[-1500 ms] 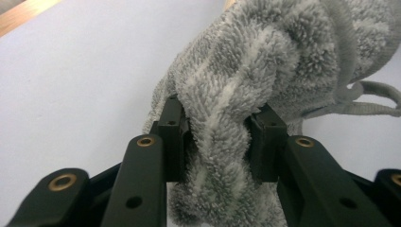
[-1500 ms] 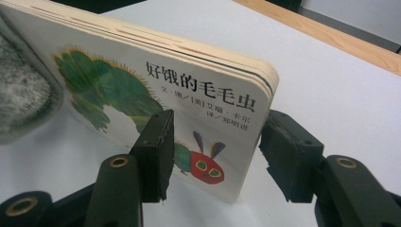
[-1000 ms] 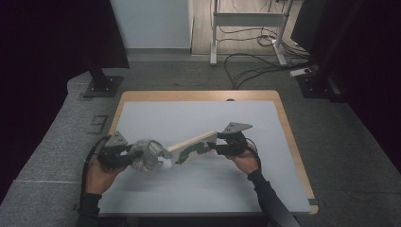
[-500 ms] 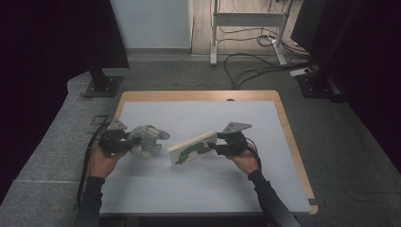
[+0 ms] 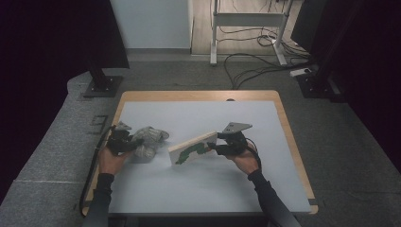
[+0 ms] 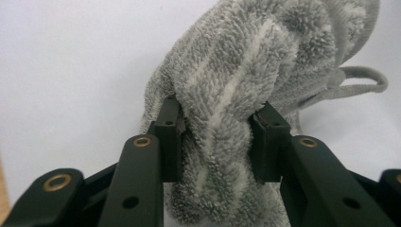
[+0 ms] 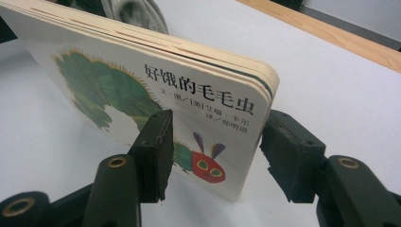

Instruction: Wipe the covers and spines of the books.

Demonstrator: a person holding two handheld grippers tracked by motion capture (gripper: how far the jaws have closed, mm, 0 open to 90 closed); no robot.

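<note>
Grey towel [image 5: 146, 141] lies bunched at the left of the table [image 5: 198, 111] in the high view, the left tongs [image 5: 124, 142] on it; the right tongs [image 5: 218, 147] hold a board book [image 5: 193, 148] tilted at centre. Left gripper view: the jaws pinch a fold of towel [image 6: 227, 118]; they have just eased slightly. Right gripper view: the jaws clamp the book's [image 7: 156, 90] corner. Advice: keep the book steady, secure the cloth grip before wiping.
</note>
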